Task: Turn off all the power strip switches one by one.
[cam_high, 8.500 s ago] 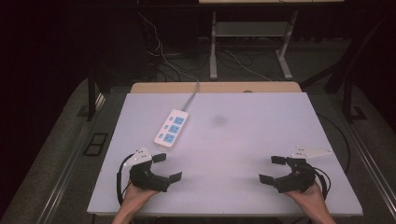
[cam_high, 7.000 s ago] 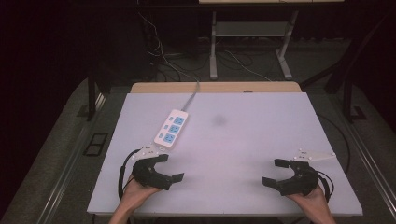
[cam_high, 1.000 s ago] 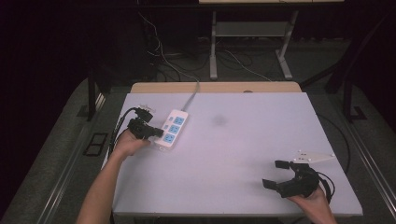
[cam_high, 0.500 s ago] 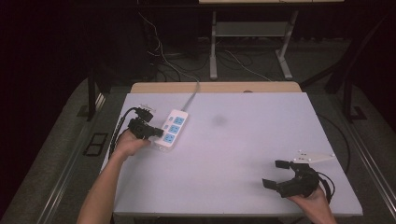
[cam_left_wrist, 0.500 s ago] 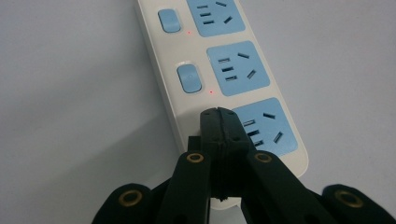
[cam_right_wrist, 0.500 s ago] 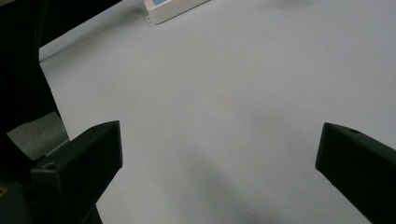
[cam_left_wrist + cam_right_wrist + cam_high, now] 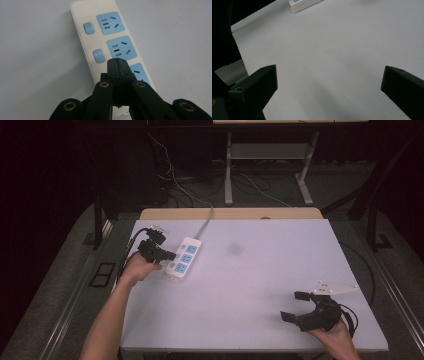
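Since 8.5 s ago, left gripper point(image 7: 167, 256) at power strip point(image 7: 183, 258).

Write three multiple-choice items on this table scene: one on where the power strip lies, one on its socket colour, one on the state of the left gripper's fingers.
1. Where does the power strip lie on the table?
A. far left part
B. near right corner
C. centre

2. What colour are its socket faces?
A. red
B. blue
C. green

3. How do the left gripper fingers stand?
A. spread wide
B. closed together over the strip
C. clamped on a cable

Answers: 1 A, the high view shows it by the left edge; 2 B, the left gripper view shows blue panels; 3 B, the fingers meet above the strip, while the right gripper stays open.
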A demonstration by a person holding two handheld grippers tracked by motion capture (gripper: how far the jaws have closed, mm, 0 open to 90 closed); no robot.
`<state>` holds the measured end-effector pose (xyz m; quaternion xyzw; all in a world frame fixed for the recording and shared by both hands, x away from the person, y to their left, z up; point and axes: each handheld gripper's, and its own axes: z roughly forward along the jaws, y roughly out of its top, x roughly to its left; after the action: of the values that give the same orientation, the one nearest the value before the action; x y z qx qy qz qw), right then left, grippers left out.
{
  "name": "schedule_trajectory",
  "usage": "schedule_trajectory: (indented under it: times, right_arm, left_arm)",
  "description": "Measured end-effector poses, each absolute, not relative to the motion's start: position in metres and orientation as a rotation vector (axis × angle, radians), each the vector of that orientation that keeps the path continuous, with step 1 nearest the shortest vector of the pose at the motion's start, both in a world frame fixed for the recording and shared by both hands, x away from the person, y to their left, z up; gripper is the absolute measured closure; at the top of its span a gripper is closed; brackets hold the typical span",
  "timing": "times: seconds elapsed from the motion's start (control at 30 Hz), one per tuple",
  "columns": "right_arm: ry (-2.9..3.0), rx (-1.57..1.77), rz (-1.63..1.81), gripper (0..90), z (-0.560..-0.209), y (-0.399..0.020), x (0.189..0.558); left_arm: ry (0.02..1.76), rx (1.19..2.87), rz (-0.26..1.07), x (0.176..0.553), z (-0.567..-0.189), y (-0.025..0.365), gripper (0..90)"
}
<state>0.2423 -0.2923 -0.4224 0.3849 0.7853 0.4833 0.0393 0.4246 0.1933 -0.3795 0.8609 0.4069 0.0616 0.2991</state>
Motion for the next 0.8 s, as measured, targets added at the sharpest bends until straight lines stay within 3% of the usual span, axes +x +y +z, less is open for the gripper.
schedule_trajectory:
  times: [0.8]
  right_arm:
    - [2.404, 1.185, 1.481, 0.5, -0.423, -0.293, 0.243]
  left_arm:
    - [1.051, 2.246, 0.197, 0.443, -0.349, 0.193, 89.5]
